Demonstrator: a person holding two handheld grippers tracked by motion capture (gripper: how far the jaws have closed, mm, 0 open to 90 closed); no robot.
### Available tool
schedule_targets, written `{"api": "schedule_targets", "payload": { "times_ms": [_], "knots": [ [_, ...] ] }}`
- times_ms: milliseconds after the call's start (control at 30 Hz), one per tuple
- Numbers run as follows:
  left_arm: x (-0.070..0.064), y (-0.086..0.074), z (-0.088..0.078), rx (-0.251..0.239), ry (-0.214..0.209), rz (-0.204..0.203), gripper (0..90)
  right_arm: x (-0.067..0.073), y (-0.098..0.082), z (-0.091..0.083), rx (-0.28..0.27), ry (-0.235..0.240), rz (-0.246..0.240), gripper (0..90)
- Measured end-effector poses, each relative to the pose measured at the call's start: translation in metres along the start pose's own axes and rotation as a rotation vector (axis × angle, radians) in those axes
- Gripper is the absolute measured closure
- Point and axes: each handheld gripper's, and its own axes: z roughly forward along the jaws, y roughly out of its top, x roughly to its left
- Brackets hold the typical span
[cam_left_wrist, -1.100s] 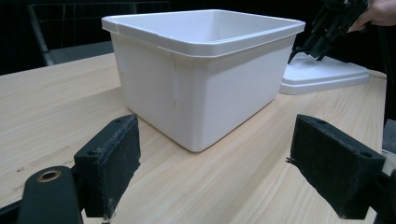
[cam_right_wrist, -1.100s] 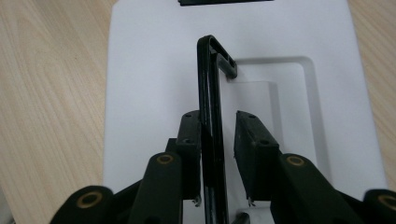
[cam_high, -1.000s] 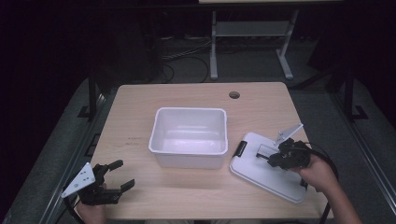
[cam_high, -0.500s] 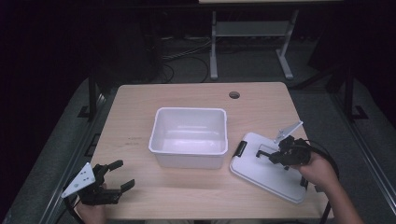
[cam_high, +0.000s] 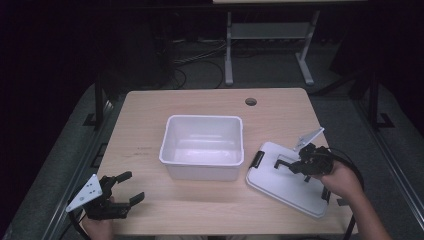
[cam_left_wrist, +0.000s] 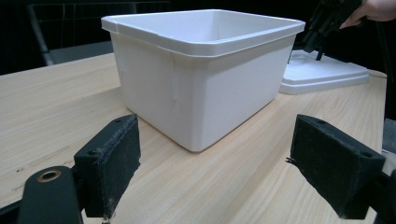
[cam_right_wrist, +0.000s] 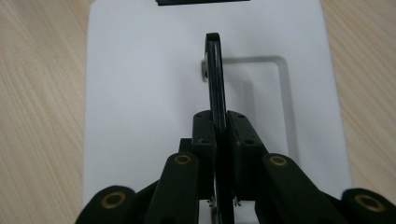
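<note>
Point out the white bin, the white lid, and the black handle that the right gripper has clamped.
white bin (cam_high: 202, 145): high view, on its inner floor.
white lid (cam_high: 280, 182): high view, on bare flat top.
black handle (cam_right_wrist: 215, 74): right gripper view, on the raised bar above the jaws.
right gripper (cam_right_wrist: 219, 123): right gripper view, between its fingertips.

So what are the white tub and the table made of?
The white tub looks like moulded plastic: smooth, slightly glossy walls with a rolled rim. The table seems wood or wood-look laminate: pale grain lines run across it, and I cannot tell which.

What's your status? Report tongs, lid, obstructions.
Right tongs just closed, shut on lid handle. Left tongs open, idle. Lid flat beside tub. Nothing blocking.
</note>
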Motion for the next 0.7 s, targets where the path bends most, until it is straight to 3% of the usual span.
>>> {"api": "schedule_targets", "payload": {
  "times_ms": [700],
  "knots": [
    [0.0004, 0.0001, -0.0011, -0.004, 0.001, 0.004, 15.7, -0.0038, 0.0016, -0.0003, 0.005, 0.018, -0.018, 83.7]
  ]
}}
